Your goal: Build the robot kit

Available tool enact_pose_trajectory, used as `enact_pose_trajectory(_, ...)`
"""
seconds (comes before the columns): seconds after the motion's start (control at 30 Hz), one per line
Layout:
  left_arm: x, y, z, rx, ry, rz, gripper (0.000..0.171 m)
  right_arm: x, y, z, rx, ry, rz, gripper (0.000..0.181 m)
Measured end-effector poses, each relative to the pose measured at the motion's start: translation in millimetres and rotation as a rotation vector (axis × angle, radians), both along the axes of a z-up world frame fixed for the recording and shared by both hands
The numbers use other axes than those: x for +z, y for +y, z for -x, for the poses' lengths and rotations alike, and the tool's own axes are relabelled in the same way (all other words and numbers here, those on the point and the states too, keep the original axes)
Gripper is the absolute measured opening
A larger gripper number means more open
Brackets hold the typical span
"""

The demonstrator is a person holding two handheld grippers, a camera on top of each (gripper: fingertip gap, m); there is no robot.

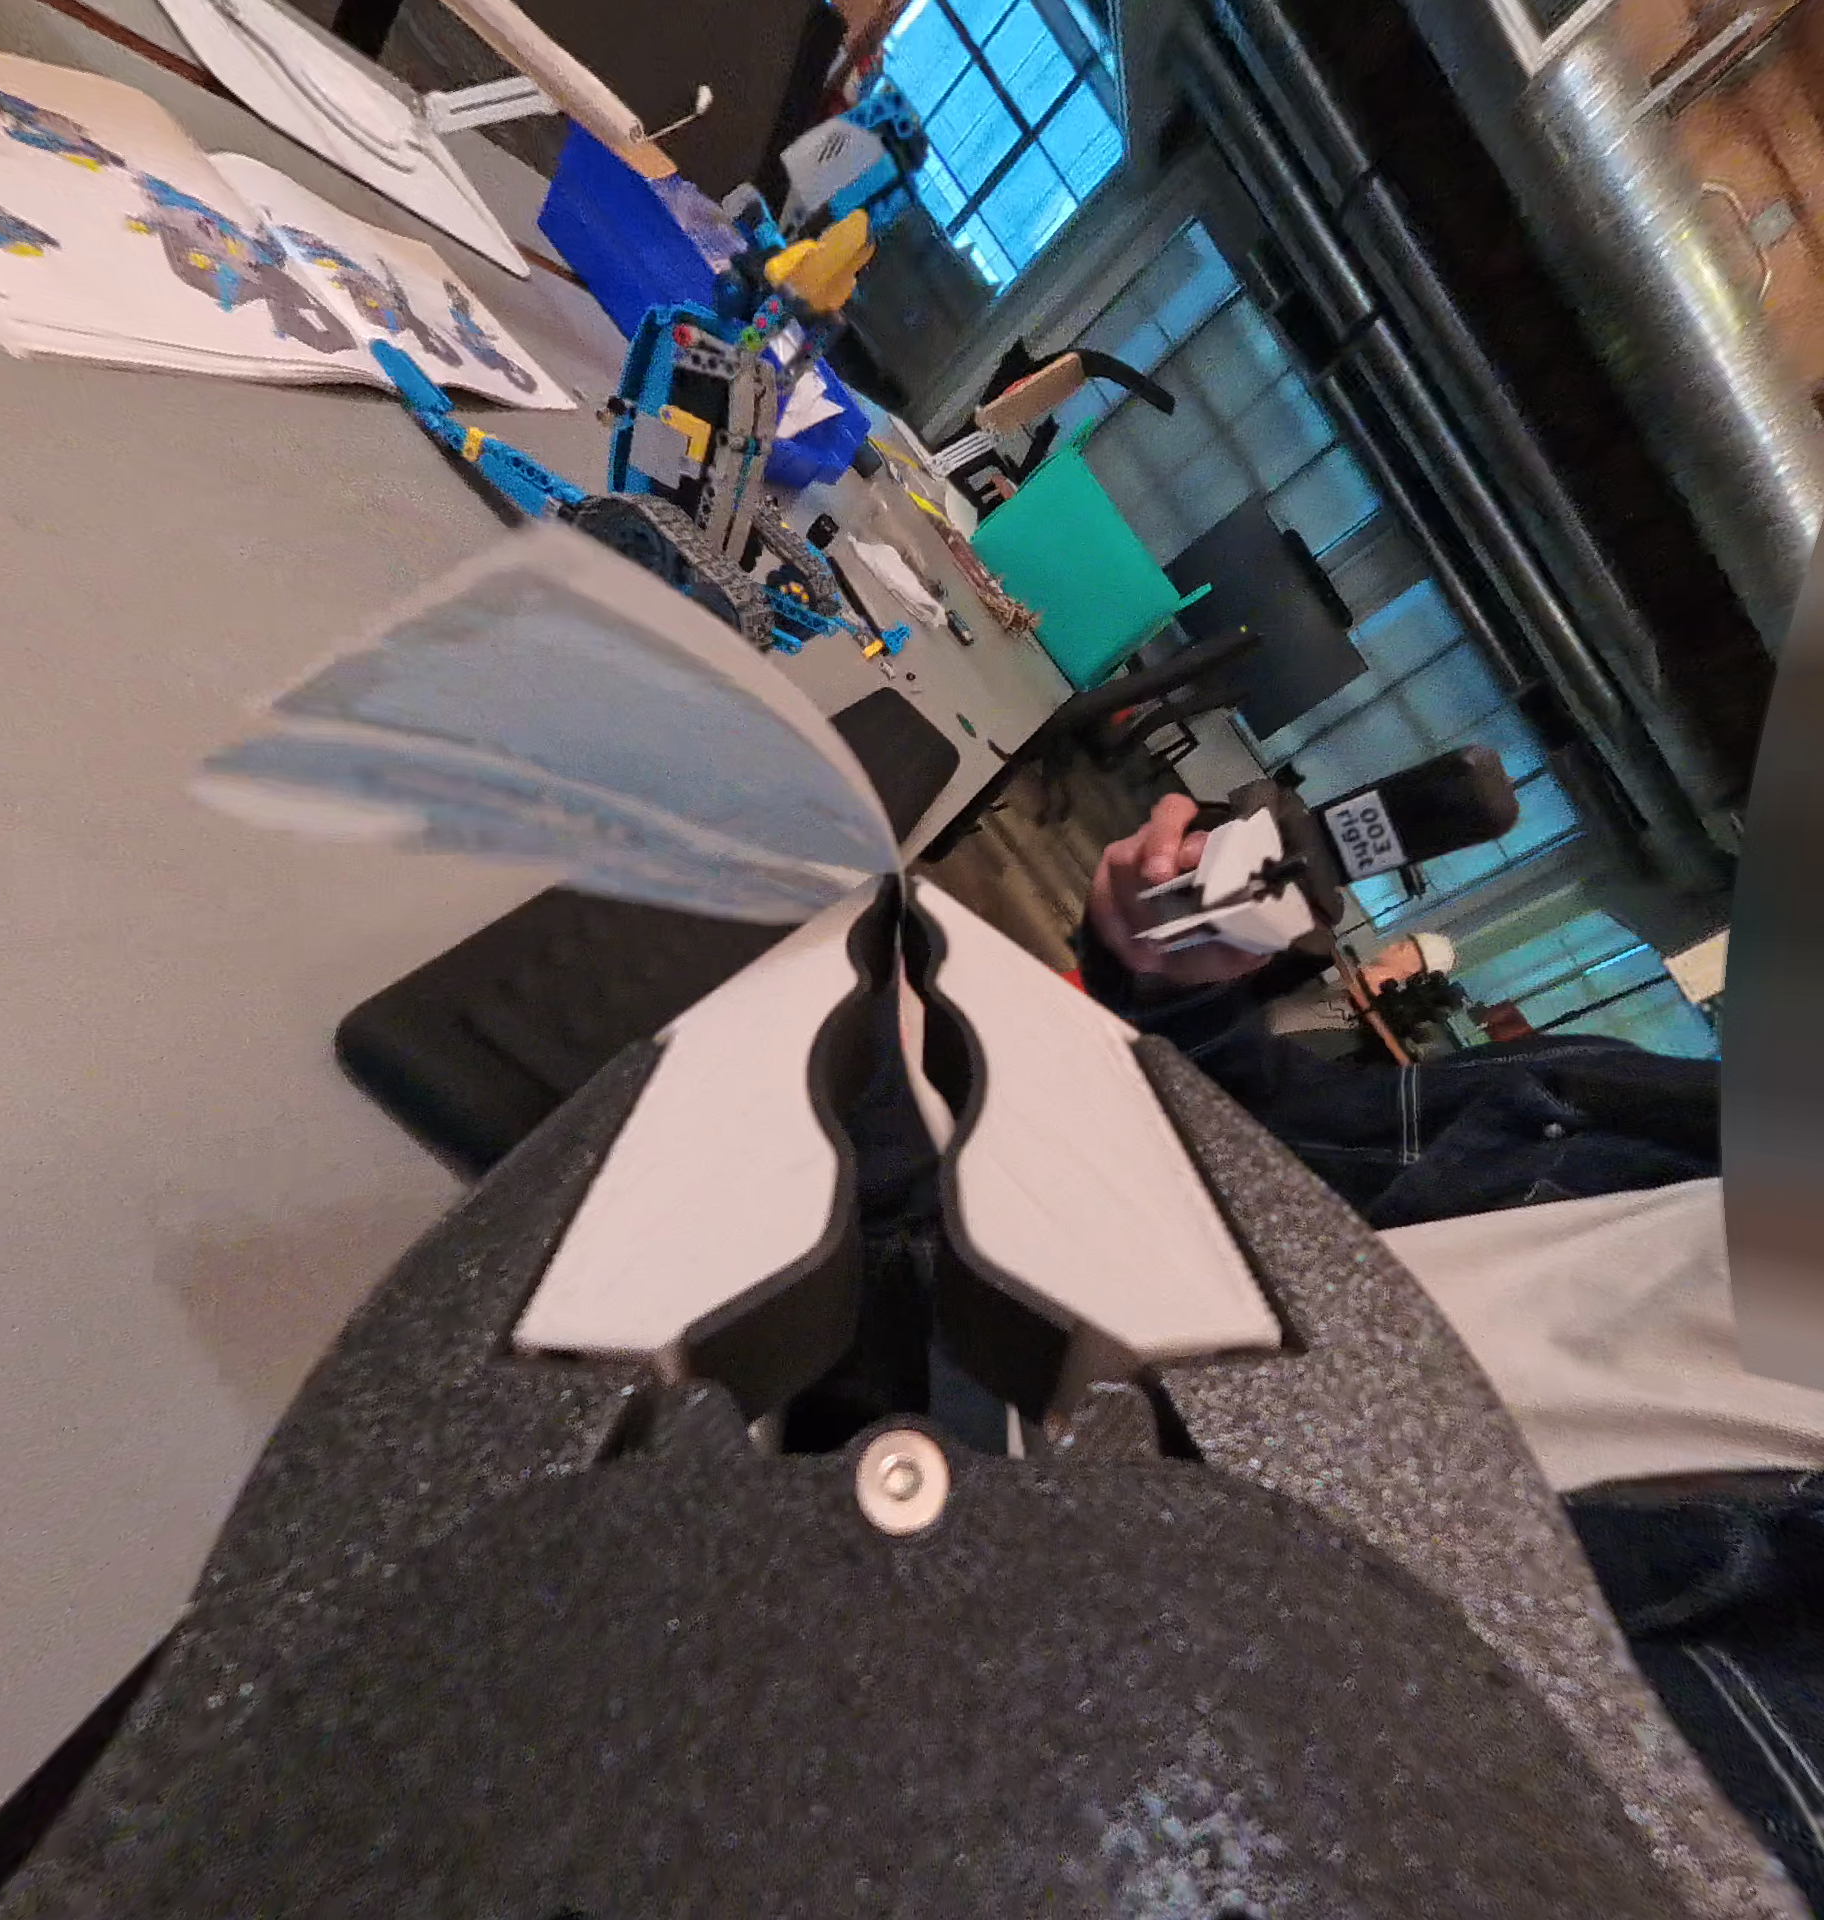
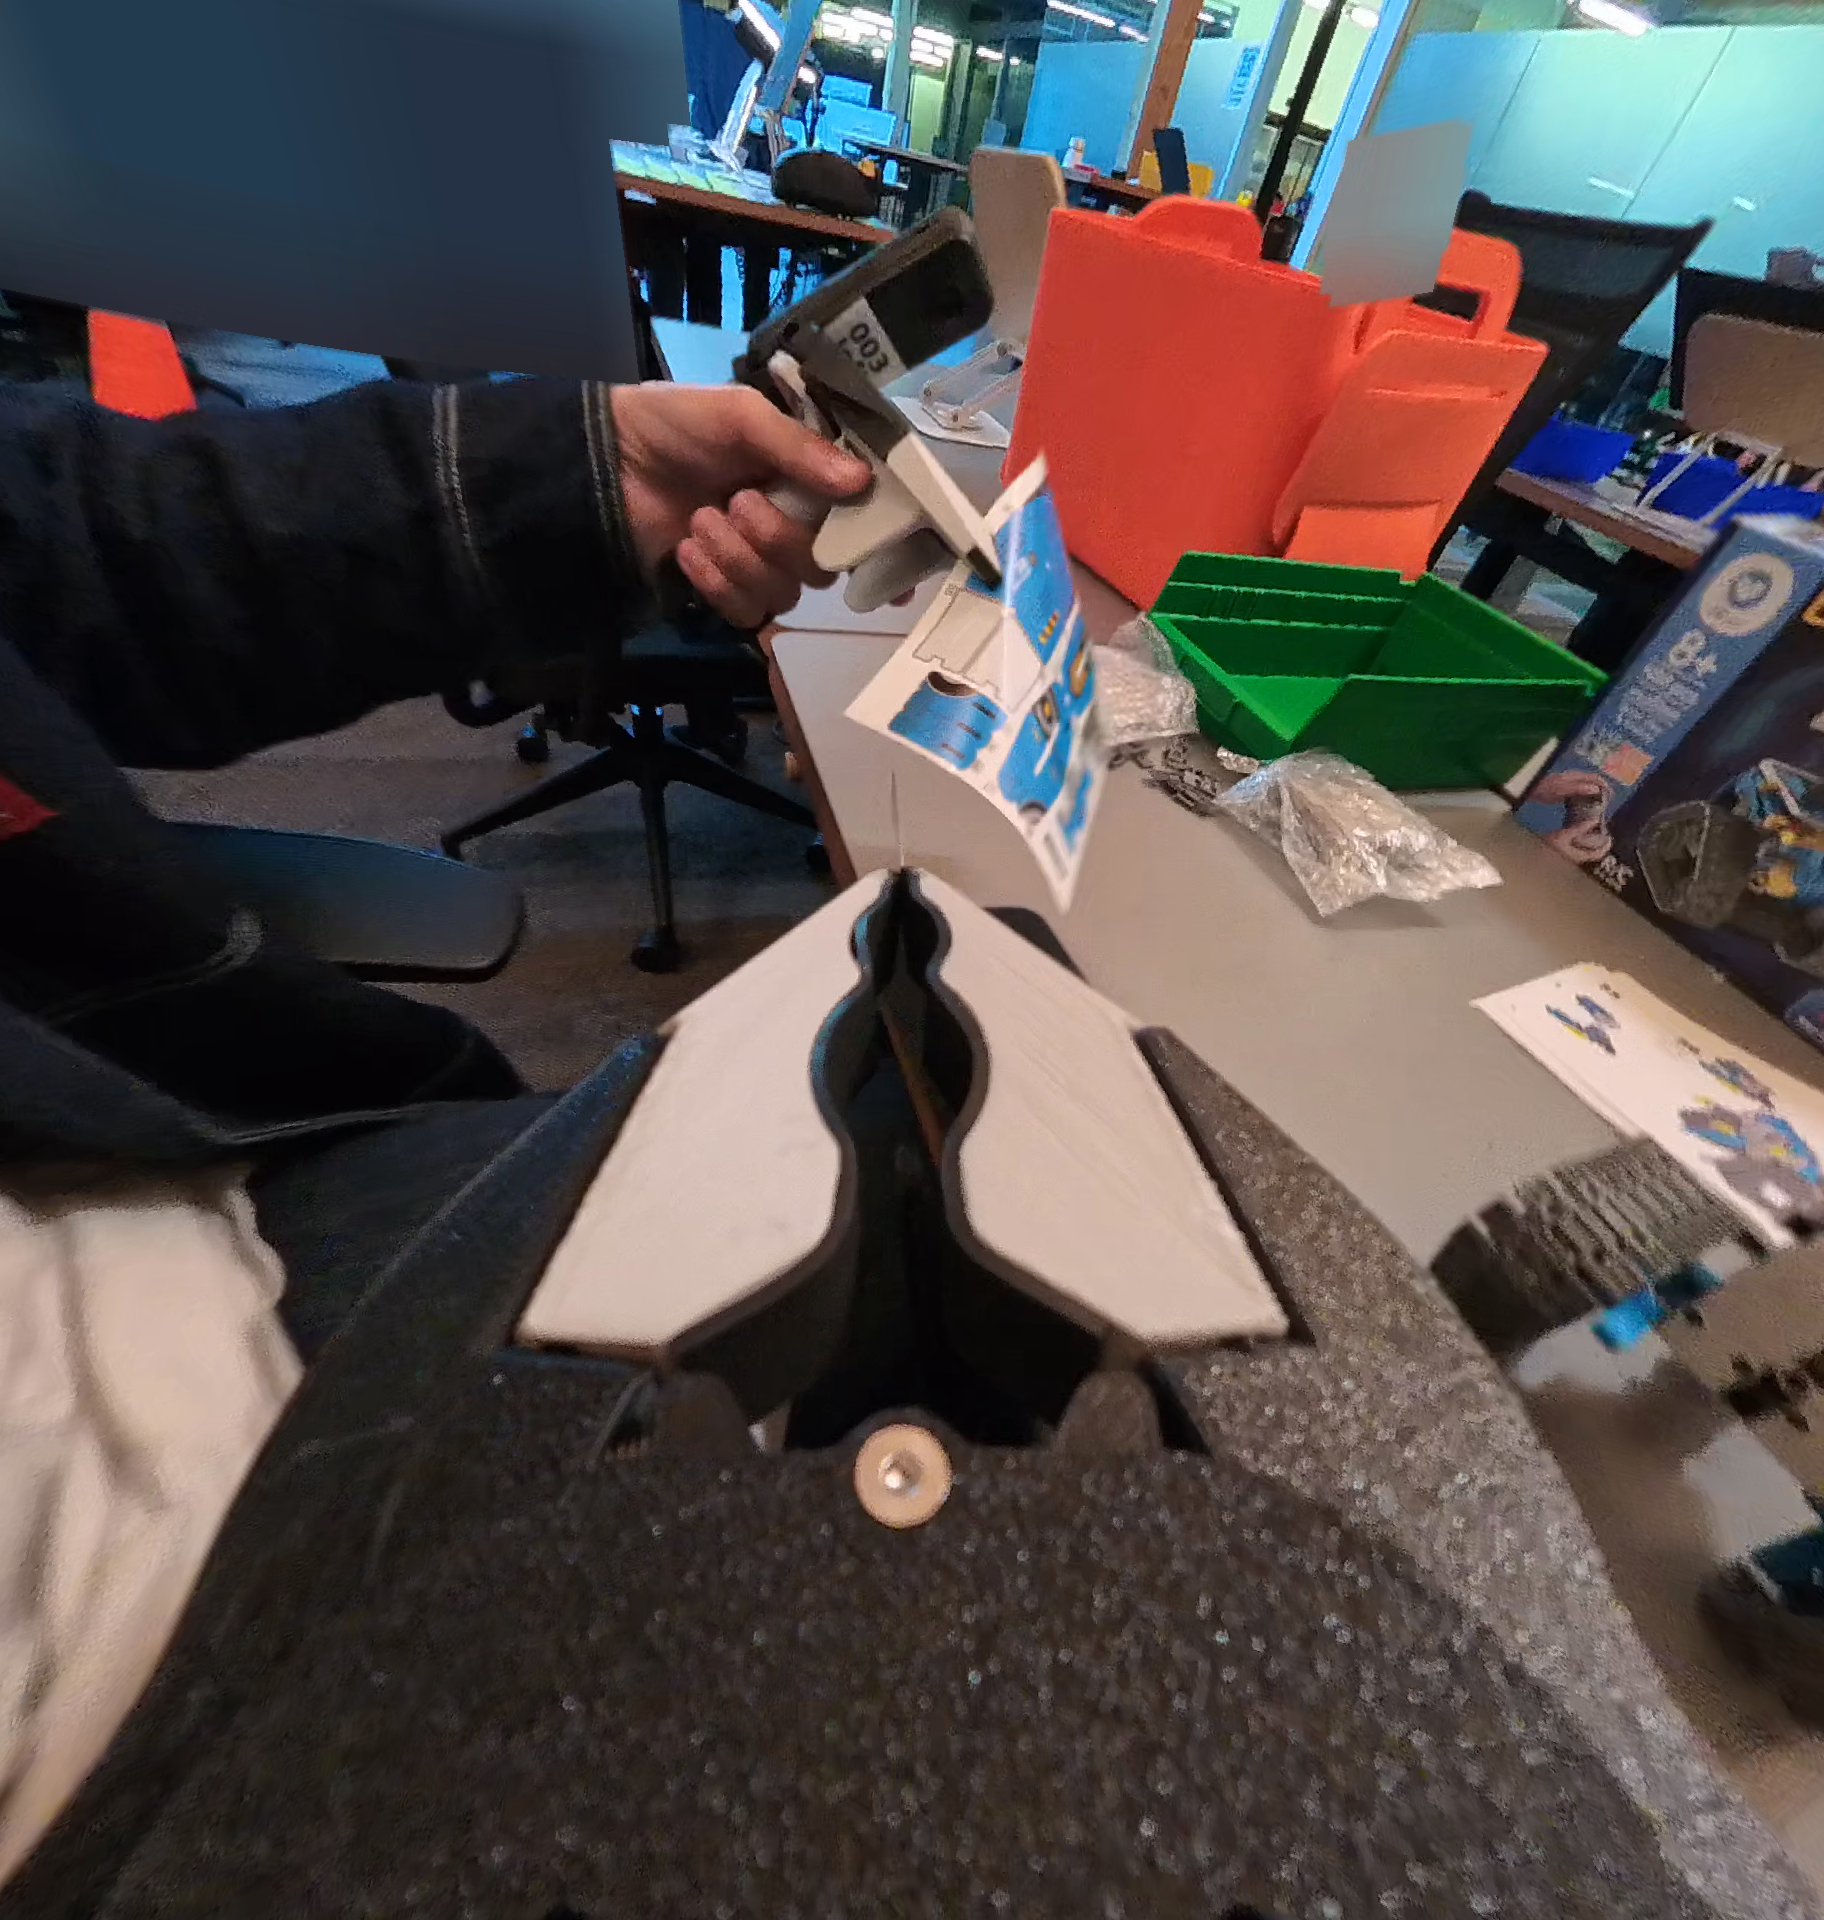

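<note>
Left gripper clamped on curled blue-printed white paper sheet above grey table, right gripper clenched empty, blue brick-built tracked model far beyond.

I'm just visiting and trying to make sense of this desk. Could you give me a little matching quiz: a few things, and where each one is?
1 sticker sheet
2 green tray
3 clear plastic bag
4 open booklet

A flat on the table by the printed box
B pinched in the left gripper, in the air
C in front of the orange case
D crumpled beside the tray

Pairs: 1-B, 2-C, 3-D, 4-A.
</note>
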State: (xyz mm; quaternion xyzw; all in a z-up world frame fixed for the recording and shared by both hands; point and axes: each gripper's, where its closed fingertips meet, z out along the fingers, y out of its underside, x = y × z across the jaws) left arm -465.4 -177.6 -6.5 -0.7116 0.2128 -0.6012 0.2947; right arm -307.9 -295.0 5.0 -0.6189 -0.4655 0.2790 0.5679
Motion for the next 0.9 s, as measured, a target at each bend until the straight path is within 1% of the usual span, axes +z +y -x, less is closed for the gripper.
enact_pose_trajectory(0.07, -5.2, -0.5, -10.0, 0.029, 0.022, 0.013, 0.000, -10.1, 15.4, 24.0, 0.014, -0.039, -0.033, 0.000)
enact_pose_trajectory(0.1, -6.1, -1.6, -13.2, 0.039, 0.030, 0.011, 0.000, -10.5, 19.3, 34.3, 0.043, -0.030, -0.024, 0.000)
enact_pose_trajectory(0.17, -10.4, -6.0, -13.5, 0.038, 0.066, 0.000, 0.000, -2.8, 27.3, 44.4, 0.086, 0.041, 0.030, 0.000)
enact_pose_trajectory(0.23, -21.7, -4.8, -1.6, 0.033, 0.129, -0.026, 0.000, 3.1, 33.7, 43.7, 0.130, 0.101, 0.114, 0.000)
enact_pose_trajectory(0.27, -27.4, -3.1, 7.3, 0.010, 0.135, -0.018, 0.000, 4.7, 36.7, 40.8, 0.148, 0.129, 0.162, 0.000)
enact_pose_trajectory(0.33, -40.2, 1.7, 27.8, -0.083, 0.111, 0.032, 0.000, 7.4, 44.1, 32.4, 0.170, 0.179, 0.241, 0.000)
enact_pose_trajectory(0.37, -53.0, 17.5, 43.8, -0.049, 0.148, 0.049, 0.000, 7.9, 47.1, 28.6, 0.182, 0.192, 0.278, 0.000)
enact_pose_trajectory(0.4, -68.9, 31.2, 60.5, -0.023, 0.214, 0.064, 0.000, 9.0, 51.1, 24.6, 0.183, 0.203, 0.299, 0.000)
enact_pose_trajectory(0.43, -84.7, 35.9, 74.5, -0.051, 0.270, 0.100, 0.000, 10.3, 54.9, 20.8, 0.180, 0.208, 0.308, 0.000)
enact_pose_trajectory(0.47, -99.9, 40.6, 87.8, -0.073, 0.307, 0.173, 0.000, 11.0, 57.5, 17.2, 0.177, 0.199, 0.311, 0.000)
enact_pose_trajectory(0.53, -131.2, 54.4, 114.8, -0.042, 0.404, 0.327, 0.000, 11.3, 62.8, 8.6, 0.156, 0.144, 0.277, 0.000)
enact_pose_trajectory(0.6, -149.7, 56.6, 130.9, -0.050, 0.505, 0.392, 0.000, 10.0, 71.7, -4.4, 0.114, 0.049, 0.207, 0.000)
enact_pose_trajectory(0.63, -156.8, 58.1, 137.2, -0.045, 0.566, 0.415, 0.005, 8.9, 75.9, -12.1, 0.106, -0.007, 0.178, 0.000)
enact_pose_trajectory(0.67, -163.6, 61.7, 143.5, -0.030, 0.640, 0.420, 0.025, 7.6, 81.9, -21.5, 0.092, -0.071, 0.149, 0.000)
enact_pose_trajectory(0.7, -166.7, 65.2, 146.9, -0.025, 0.695, 0.412, 0.032, 6.7, 91.3, -33.5, 0.066, -0.143, 0.116, 0.000)
enact_pose_trajectory(0.73, -167.4, 69.9, 148.8, -0.018, 0.740, 0.393, 0.035, 7.3, 102.0, -47.1, 0.037, -0.209, 0.084, 0.000)
enact_pose_trajectory(0.77, -167.8, 78.1, 152.2, 0.013, 0.794, 0.356, 0.040, 9.9, 113.1, -61.1, 0.013, -0.258, 0.062, 0.000)
enact_pose_trajectory(0.8, -167.4, 86.8, 156.2, 0.053, 0.853, 0.308, 0.054, 12.8, 124.4, -75.4, -0.009, -0.293, 0.054, 0.000)
enact_pose_trajectory(0.83, -167.1, 94.1, 161.1, 0.088, 0.922, 0.259, 0.076, 14.0, 135.7, -90.4, -0.027, -0.326, 0.063, 0.000)
enact_pose_trajectory(0.87, -166.7, 100.9, 166.4, 0.120, 0.997, 0.209, 0.087, 13.0, 145.1, -104.9, -0.030, -0.359, 0.086, 0.000)
enact_pose_trajectory(0.9, -164.7, 107.3, 169.9, 0.146, 1.058, 0.155, 0.089, 12.7, 154.7, -118.7, -0.031, -0.387, 0.101, 0.000)
